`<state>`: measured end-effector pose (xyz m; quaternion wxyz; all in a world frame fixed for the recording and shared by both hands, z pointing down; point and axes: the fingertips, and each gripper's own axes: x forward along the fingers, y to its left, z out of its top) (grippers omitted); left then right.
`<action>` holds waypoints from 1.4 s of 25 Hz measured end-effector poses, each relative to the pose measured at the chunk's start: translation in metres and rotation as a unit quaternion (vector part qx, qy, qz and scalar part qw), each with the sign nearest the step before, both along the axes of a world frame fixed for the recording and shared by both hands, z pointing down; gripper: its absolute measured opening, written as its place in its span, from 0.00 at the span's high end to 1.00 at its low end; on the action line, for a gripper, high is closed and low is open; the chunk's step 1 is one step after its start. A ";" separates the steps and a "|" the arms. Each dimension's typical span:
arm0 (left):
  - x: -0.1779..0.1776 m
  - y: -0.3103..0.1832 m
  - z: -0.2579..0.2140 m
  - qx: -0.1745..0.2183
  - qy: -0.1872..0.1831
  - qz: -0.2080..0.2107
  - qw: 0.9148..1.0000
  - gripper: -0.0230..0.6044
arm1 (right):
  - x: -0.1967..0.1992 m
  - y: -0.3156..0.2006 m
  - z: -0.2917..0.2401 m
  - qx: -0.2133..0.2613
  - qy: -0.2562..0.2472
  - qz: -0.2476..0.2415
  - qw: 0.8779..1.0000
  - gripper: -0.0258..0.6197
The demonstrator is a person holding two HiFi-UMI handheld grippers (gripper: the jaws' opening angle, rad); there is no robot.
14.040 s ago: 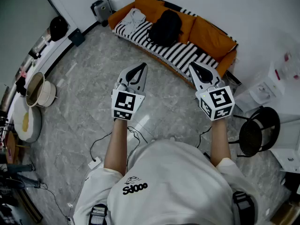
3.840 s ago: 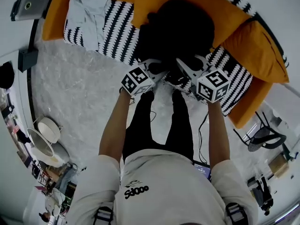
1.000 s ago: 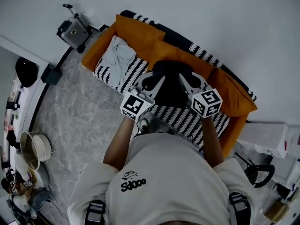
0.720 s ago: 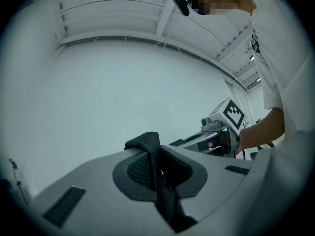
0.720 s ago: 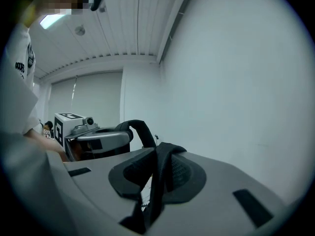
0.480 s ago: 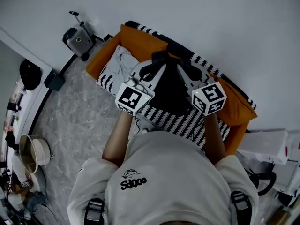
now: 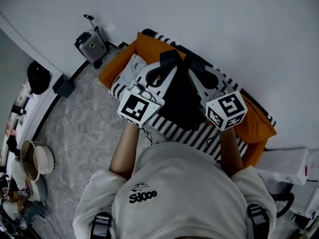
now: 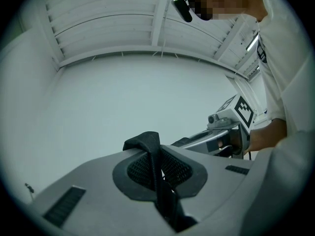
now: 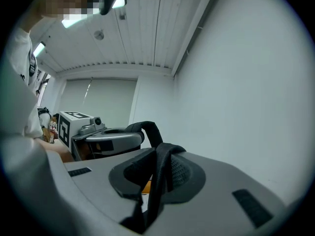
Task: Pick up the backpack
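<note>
Your left claw (image 8: 157,170) and right claw (image 9: 156,173) each pinch a black webbing strap (image 8: 145,140) of the black fabric backpack (image 7: 182,103), over the orange striped-seat sofa (image 7: 256,122).

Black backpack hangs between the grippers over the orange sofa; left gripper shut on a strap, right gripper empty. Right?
No, the right gripper is not empty: the right gripper view shows its jaws shut on a black strap of the backpack too. The rest stands.

Orange sofa (image 7: 256,121), striped cover (image 7: 197,133), marble floor (image 7: 79,128), white pot (image 7: 34,159)
</note>
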<state>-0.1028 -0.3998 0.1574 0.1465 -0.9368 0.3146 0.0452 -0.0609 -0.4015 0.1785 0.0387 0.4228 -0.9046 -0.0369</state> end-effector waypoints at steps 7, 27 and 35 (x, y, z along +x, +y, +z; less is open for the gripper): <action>-0.011 -0.002 0.000 -0.009 -0.028 -0.018 0.999 0.90 | -0.015 0.001 -0.004 -0.008 0.001 -0.011 1.000 0.86; -0.013 -0.006 0.014 -0.029 -0.033 -0.023 0.999 0.90 | -0.018 -0.001 0.011 -0.018 0.011 -0.005 1.000 0.87; -0.012 -0.004 0.016 -0.033 -0.041 -0.024 0.998 0.90 | -0.016 0.000 0.013 -0.019 0.017 0.002 1.000 0.88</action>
